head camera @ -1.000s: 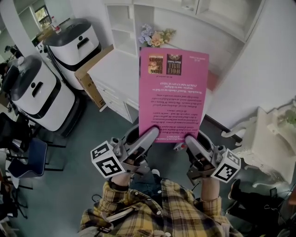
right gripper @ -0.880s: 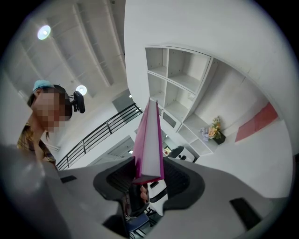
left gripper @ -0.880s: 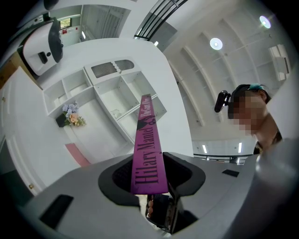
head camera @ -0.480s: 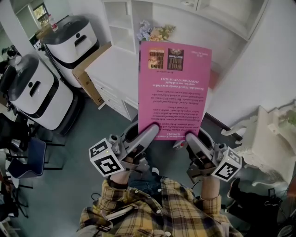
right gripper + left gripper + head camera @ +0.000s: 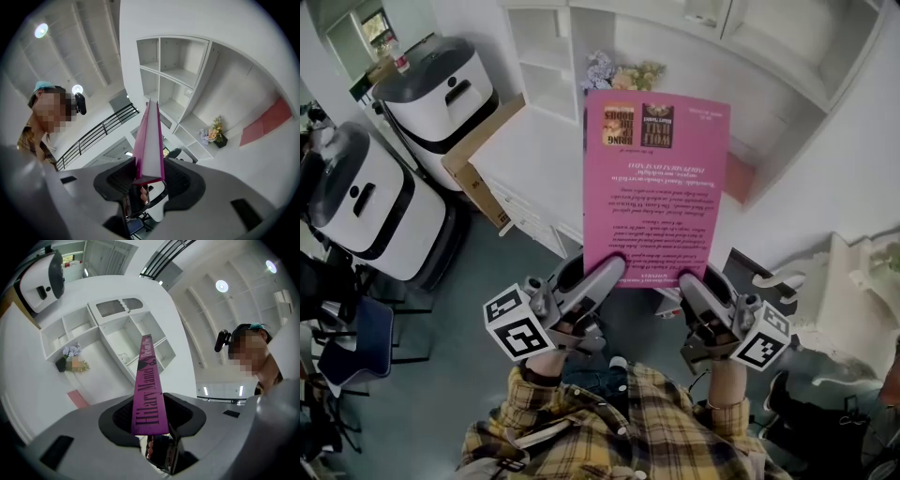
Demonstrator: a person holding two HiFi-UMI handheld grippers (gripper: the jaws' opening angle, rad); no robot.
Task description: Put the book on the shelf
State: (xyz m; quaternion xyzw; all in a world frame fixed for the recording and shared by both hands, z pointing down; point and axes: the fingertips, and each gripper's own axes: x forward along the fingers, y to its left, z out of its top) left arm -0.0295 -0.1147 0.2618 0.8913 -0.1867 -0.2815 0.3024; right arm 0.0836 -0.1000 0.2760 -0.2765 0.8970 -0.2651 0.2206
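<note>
Both forearms, in plaid sleeves (image 5: pixel 609 422), reach forward from the body, with the 2 grippers side by side and their marker cubes turned outward. The left gripper (image 5: pixel 602 274) points up and slightly right. Its jaws are partly spread and pinch the pink book (image 5: pixel 654 187) at its near left corner, the spine running straight out between the pads. The right gripper (image 5: pixel 692 284) points up and slightly left. Its jaws clamp the near right corner, on the page-edge side, pressing both covers. The book extends away from both grippers, its back cover facing the head view. It is held in the air. The white shelf (image 5: pixel 553 56) stands beyond its far end, apart from it, with flowers (image 5: pixel 619 75) there too.
</note>
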